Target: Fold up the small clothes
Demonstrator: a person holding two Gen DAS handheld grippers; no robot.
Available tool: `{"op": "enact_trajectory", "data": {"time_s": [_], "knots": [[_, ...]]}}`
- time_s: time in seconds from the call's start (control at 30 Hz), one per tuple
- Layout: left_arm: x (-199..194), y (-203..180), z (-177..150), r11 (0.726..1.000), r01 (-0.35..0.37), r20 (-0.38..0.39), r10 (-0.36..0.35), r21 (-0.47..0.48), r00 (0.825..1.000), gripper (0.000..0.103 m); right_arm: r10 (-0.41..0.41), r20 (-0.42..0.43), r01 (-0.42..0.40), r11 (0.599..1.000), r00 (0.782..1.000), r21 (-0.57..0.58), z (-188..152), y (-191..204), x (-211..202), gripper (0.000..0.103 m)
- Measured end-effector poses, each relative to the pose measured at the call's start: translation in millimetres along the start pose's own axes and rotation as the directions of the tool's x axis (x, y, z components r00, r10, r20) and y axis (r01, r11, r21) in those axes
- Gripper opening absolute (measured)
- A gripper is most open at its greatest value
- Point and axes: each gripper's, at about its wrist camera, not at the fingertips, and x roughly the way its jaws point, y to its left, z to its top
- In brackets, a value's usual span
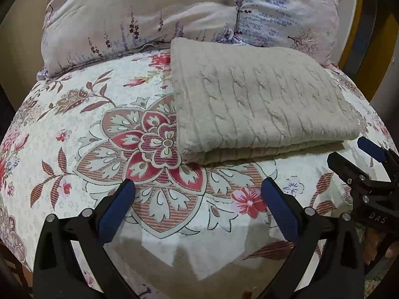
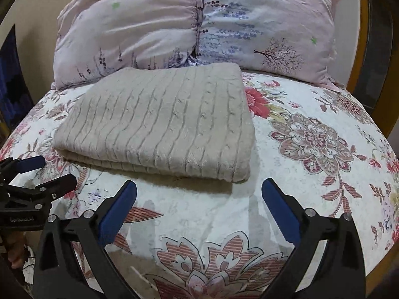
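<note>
The left gripper (image 1: 198, 186) and right gripper (image 2: 199, 186) hover with jaws spread wide, holding and touching nothing. The folded beige knit garment (image 2: 159, 122) lies flat on the floral bedspread (image 2: 311, 174), just before the pillow (image 2: 189, 30).

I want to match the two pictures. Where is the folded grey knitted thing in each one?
Left wrist view: the folded grey knit lies right of centre on the floral bedspread.
Right wrist view: the knit lies left of centre.
Shared landmark: the lilac pillow just behind the knit in both.
</note>
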Motion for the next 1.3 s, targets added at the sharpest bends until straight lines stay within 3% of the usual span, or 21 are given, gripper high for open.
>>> {"op": "enact_trajectory", "data": {"time_s": [0.33, 0.53, 1.3], "knots": [[4, -5, 3, 0.999, -0.044, -0.005, 0.044, 0.014, 0.999, 0.101, -0.015, -0.044, 0.016, 1.0, 0.999, 0.012, -1, -4, 5, 0.102], [4, -5, 4, 0.999, -0.046, -0.006, 0.046, 0.01, 0.999, 0.101, -0.036, -0.114, 0.04, 0.999, 0.993, 0.037, -2, -7, 14, 0.102], [5, -5, 3, 0.999, -0.045, -0.004, 0.045, 0.01, 0.999, 0.101, -0.034, -0.119, 0.039, 0.998, 0.992, 0.04, -3, -7, 15, 0.102]]}}
